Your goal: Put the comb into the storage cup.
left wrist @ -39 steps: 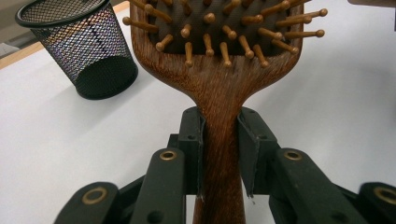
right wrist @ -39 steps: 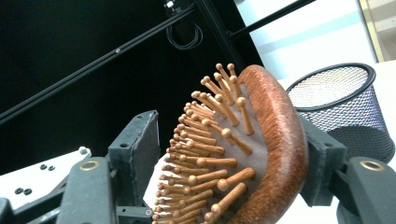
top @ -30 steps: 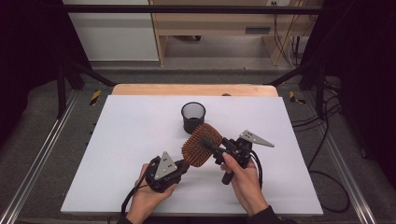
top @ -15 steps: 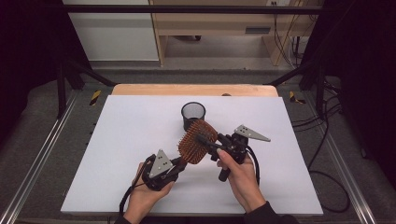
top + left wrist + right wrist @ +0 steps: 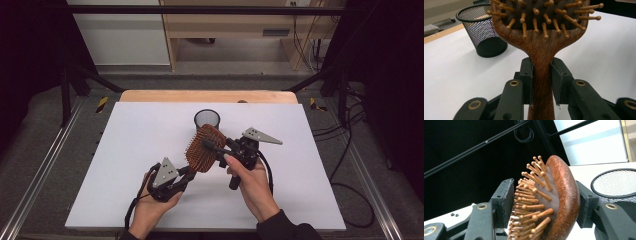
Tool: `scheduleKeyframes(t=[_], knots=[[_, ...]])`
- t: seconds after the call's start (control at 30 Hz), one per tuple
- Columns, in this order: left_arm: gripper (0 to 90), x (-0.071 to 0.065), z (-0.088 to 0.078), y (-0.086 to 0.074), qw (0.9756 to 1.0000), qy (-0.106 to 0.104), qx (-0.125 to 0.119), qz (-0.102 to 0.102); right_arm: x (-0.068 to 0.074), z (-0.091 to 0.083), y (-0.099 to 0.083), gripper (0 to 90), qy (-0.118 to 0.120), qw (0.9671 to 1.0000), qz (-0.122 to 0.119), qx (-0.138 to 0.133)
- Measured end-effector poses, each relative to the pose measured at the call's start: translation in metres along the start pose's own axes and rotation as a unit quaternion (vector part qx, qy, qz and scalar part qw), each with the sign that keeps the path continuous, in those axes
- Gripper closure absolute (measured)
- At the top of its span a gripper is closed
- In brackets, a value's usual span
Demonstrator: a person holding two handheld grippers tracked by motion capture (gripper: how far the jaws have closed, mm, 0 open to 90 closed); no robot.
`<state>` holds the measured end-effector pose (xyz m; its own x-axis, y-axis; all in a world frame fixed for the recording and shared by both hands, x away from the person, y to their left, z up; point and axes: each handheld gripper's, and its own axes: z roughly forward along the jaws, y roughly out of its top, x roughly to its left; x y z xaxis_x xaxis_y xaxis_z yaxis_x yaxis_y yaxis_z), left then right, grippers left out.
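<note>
A wooden paddle hairbrush (image 5: 202,150) with wooden pins is held above the white table (image 5: 125,150), its head tilted up toward the black mesh cup (image 5: 206,119). My left gripper (image 5: 192,171) is shut on the brush's handle (image 5: 541,62), one pad on each side of it. My right gripper (image 5: 210,150) straddles the brush head (image 5: 564,195), one pad on the pin tips and the other on the rounded wooden back. Its jaws have just been closing on the head. The mesh cup (image 5: 484,30) stands upright just beyond the brush.
The white table ends in a wooden strip (image 5: 210,96) at the far side. Metal rails (image 5: 40,165) run along both sides. Cables (image 5: 345,150) hang off the right. A wooden cabinet (image 5: 235,25) stands behind the table.
The right hand has lifted a little and the brush head has risen and tipped up, closer to the mesh cup. The left hand has stayed about where it was.
</note>
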<state>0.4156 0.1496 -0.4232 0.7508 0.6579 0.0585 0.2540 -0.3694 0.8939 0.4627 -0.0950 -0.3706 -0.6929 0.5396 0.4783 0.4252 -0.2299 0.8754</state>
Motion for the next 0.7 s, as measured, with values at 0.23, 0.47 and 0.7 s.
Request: scheduleKeyframes(t=[0.23,0.47,0.7], knots=[[73.1,0.0003,-0.0010,0.0006,1.0000,0.008,0.000,0.002,0.0008,0.0066,-0.0001,42.3,0.001,1.0000,0.007,0.002],[73.2,0.0005,-0.0001,-0.0009,1.0000,0.007,-0.003,0.000,0.0002,0.0065,0.0003,43.7,0.013,0.9997,0.020,-0.002],[73.1,0.0015,0.0002,-0.0020,0.9999,0.011,0.000,-0.002,0.0033,0.0086,-0.0003,45.8,0.015,0.9997,0.018,-0.004]])
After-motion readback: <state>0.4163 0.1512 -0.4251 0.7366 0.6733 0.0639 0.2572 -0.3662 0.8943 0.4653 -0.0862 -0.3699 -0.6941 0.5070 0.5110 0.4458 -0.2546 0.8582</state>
